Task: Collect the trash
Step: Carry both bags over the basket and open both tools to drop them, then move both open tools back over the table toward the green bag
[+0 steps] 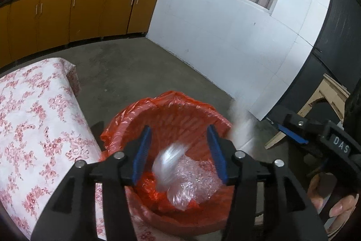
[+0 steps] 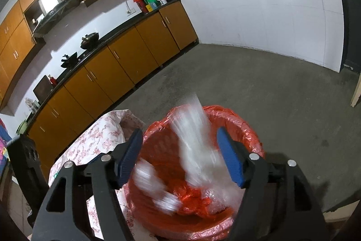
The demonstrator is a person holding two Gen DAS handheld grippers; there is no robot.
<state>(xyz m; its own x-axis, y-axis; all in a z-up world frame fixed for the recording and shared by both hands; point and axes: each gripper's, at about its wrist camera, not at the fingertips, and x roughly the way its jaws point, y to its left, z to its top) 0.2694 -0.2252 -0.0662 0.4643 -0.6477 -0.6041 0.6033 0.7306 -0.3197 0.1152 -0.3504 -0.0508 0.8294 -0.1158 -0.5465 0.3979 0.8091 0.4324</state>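
I hold both grippers right over the red-lined trash bin, which stands on the floor just beside the table with the flowered cloth, because from there anything I let go can only fall inside the liner. The left gripper has its jaws spread with nothing pinched, and a blurred clear plastic piece is dropping between them toward the bubble wrap at the bottom. The right gripper is also spread and grips nothing; a blurred clear plastic sheet is between its jaws, apparently falling into the same bin.
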